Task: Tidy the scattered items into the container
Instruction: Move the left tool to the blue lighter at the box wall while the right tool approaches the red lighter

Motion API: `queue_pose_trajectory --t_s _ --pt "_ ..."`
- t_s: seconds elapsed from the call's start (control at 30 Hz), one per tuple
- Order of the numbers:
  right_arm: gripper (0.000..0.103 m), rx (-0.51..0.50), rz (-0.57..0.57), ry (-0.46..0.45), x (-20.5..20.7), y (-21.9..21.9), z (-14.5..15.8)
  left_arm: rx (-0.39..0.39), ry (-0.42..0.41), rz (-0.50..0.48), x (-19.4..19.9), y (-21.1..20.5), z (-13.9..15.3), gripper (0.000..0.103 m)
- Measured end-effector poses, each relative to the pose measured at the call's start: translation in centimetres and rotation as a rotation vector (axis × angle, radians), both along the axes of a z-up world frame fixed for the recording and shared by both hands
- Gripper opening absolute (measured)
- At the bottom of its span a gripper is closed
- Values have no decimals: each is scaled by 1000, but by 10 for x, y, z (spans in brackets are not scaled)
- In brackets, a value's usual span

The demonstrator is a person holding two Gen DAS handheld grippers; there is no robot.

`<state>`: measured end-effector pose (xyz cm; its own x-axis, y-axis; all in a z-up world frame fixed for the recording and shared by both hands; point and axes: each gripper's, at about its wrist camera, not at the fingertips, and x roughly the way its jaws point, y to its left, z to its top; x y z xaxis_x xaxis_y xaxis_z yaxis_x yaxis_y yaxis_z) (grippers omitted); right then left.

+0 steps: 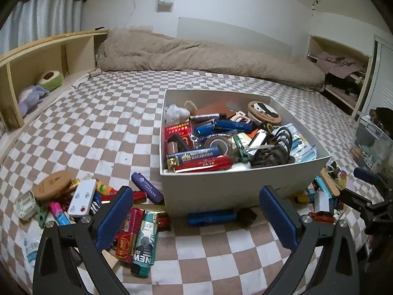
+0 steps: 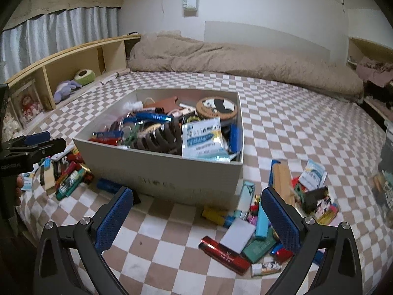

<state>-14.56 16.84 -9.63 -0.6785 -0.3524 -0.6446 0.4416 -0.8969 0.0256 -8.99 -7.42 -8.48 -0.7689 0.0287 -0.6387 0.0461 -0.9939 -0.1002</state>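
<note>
Your left gripper [image 1: 196, 211] and right gripper [image 2: 196, 211] both gape empty at lower centre; box [image 1: 221, 186] behind looks crammed, lighters [image 2: 222, 252] probably scattered around.

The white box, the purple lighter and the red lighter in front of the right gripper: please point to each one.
white box [image 1: 221, 184]: left wrist view, front wall.
purple lighter [image 1: 147, 187]: left wrist view, body middle.
red lighter [image 2: 224, 254]: right wrist view, body middle.

Dim, even indoor light, cool cast; soft shadows only. Strong fisheye bending, black vignette in corners. Right view: motion blur at far right edge. Small glare on red lighter [image 2: 224, 252].
</note>
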Motion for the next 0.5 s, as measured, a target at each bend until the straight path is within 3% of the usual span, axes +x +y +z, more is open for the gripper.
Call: queue_pose_trajectory --t_s 0.5 --pt "103 -34 -67 -112 -2 17 -46 10 -111 14 -16 17 -62 103"
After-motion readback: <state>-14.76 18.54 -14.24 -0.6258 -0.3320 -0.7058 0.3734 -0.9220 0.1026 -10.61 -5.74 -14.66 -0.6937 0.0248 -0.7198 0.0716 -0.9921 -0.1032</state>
